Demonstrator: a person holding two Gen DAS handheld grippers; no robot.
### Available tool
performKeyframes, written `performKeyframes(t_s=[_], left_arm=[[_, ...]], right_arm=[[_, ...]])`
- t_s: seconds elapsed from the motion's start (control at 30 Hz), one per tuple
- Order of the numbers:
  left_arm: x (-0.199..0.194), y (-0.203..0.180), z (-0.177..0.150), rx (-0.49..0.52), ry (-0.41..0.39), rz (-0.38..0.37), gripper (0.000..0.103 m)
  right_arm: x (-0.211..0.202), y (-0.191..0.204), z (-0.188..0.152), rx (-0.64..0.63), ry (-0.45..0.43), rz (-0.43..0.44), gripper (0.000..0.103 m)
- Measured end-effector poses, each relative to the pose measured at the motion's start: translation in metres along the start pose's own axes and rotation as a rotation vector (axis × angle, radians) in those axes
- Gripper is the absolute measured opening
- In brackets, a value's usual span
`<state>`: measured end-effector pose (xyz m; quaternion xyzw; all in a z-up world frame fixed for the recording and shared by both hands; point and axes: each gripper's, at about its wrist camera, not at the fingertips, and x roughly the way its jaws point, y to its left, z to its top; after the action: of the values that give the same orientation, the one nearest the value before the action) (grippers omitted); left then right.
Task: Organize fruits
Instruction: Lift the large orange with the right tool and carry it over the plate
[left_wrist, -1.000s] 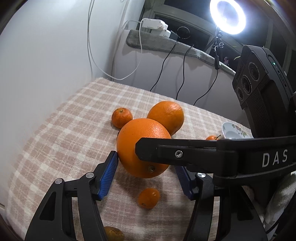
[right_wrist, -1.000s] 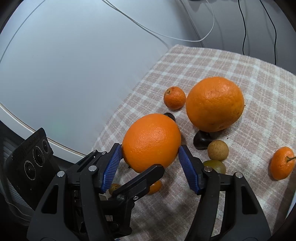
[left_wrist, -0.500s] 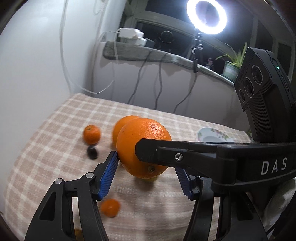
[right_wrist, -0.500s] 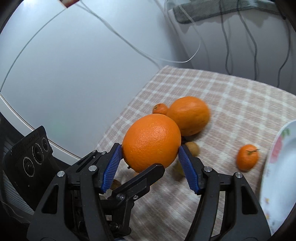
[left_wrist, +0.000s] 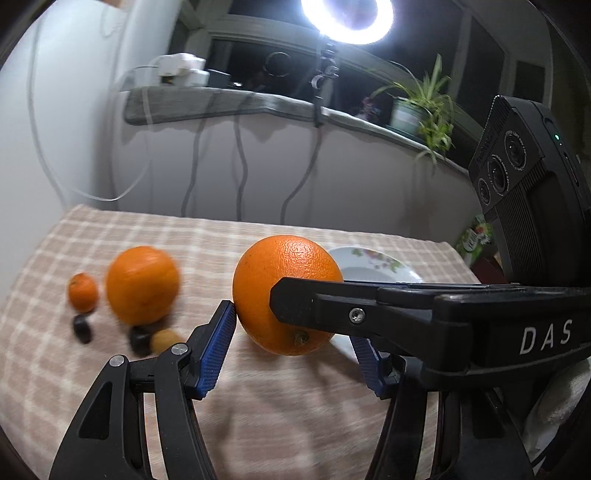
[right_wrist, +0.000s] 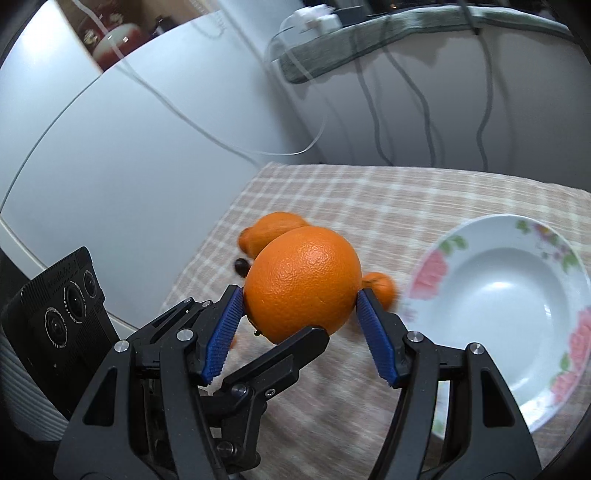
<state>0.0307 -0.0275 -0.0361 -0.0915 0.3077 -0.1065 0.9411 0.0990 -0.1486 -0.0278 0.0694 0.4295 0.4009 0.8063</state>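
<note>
Tablecloth (right_wrist: 369, 199), checked, bears floral plate (right_wrist: 517, 258) beneath window ledge (left_wrist: 229, 99).

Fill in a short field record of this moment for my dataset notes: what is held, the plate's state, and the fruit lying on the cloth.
held item: large orange, lifted off the cloth
right gripper: blue pads pressed on the orange's two sides
left gripper: closed crosswise on the same orange; its far pad is partly hidden
plate: flowered rim, nothing in it
on checked cloth: second large orange, small mandarin, another mandarin near the plate, two dark small fruits, one tan fruit
</note>
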Motion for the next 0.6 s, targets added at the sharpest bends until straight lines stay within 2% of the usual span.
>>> performKeyframes(t_s=[0.27,0.6], left_arm=[[0.041,-0.034,0.010,0.046,0.056,-0.083,0.061],[0.079,-0.059,0.019,0.070,0.111,-0.128,0.061]], right_arm=[[-0.029,-0.047,-0.006,0.071,-0.036,-0.069,0.067],[-0.032,-0.091,0.002,0.132,-0.048,-0.119,0.067]])
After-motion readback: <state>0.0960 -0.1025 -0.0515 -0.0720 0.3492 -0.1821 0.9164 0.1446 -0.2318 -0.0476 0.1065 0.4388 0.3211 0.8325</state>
